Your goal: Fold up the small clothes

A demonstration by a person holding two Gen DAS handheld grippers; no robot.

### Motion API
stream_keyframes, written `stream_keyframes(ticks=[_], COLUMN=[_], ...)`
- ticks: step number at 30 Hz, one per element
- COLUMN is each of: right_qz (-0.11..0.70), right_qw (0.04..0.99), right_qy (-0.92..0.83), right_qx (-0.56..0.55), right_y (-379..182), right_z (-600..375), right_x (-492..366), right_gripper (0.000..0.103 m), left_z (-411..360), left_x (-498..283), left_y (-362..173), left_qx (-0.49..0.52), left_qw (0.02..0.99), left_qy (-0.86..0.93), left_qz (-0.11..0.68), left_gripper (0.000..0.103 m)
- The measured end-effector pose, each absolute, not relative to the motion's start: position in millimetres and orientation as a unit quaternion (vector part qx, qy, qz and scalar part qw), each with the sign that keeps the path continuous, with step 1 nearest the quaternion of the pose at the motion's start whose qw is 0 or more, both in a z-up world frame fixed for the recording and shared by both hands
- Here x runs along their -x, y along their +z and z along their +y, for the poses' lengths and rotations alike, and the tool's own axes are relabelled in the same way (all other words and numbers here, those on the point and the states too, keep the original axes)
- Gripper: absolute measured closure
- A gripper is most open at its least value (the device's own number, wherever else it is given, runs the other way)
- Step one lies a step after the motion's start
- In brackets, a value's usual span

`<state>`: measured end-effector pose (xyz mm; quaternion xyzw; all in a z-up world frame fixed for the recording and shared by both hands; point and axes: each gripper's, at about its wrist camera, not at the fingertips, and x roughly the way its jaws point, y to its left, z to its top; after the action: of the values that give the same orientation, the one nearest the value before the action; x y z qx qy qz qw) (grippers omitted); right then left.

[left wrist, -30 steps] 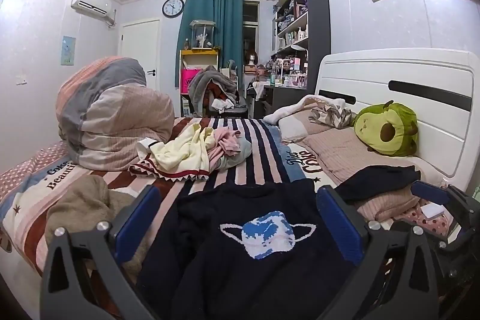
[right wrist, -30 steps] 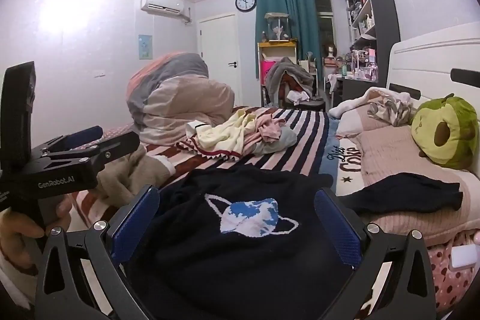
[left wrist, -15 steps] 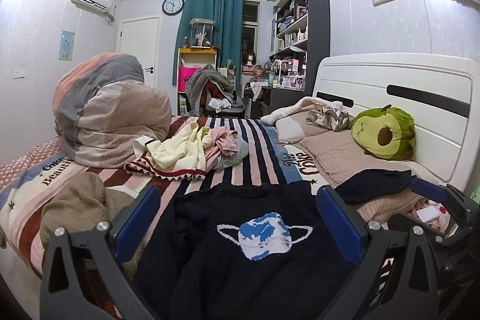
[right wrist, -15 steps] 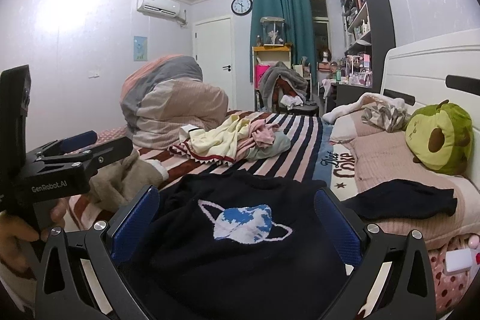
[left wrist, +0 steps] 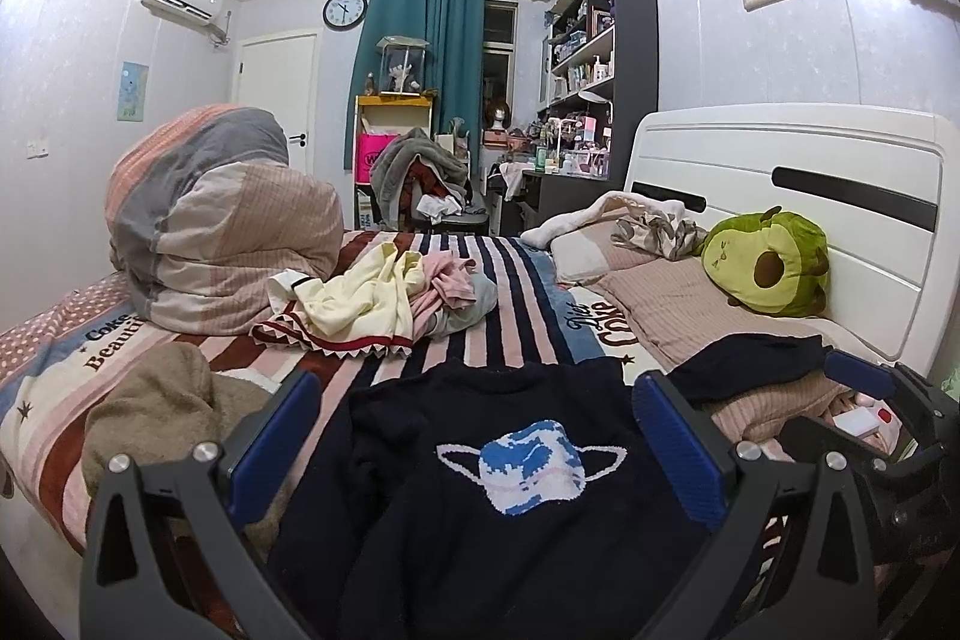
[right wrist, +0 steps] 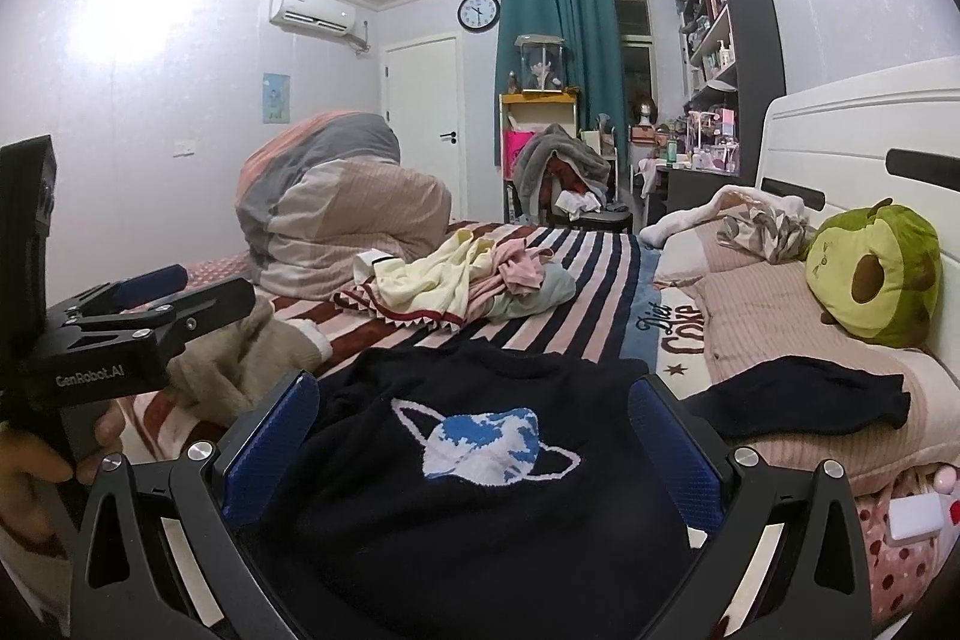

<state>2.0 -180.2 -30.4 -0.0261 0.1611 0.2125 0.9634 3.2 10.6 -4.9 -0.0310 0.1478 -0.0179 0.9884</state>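
Nearest, the left claw [left wrist: 474, 442] and right claw [right wrist: 474, 442] are hovering with fingers spread wide apart, gripping nothing, each framing the navy sweater [right wrist: 480, 490], which is lying flat on the bed [right wrist: 600, 280] with its planet motif facing up. Its far hem is ending on bare striped bedding; one sleeve [right wrist: 804, 394] is draping rightward onto the pillow [right wrist: 768, 304]. Beside its left edge a tan garment [left wrist: 156, 400] is sitting. Beyond an open strip, a clothes pile [left wrist: 390, 298] and rolled duvet [left wrist: 222, 226] are crowding the far side.

Avocado plush [left wrist: 765, 263] against headboard [left wrist: 780, 160]
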Motion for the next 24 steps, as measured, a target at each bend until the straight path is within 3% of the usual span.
stream_keyframes(ticks=[24], right_qz=[0.151], right_qw=[0.972], right_qy=[0.179], right_qx=[0.035], right_y=[-34], right_z=[-190], right_x=[22], right_gripper=[0.001], left_z=[12], left_x=[33], left_y=[-6], left_qx=[0.037], left_qw=[0.989], left_qy=[-0.013], left_qz=[0.142], left_gripper=[0.001])
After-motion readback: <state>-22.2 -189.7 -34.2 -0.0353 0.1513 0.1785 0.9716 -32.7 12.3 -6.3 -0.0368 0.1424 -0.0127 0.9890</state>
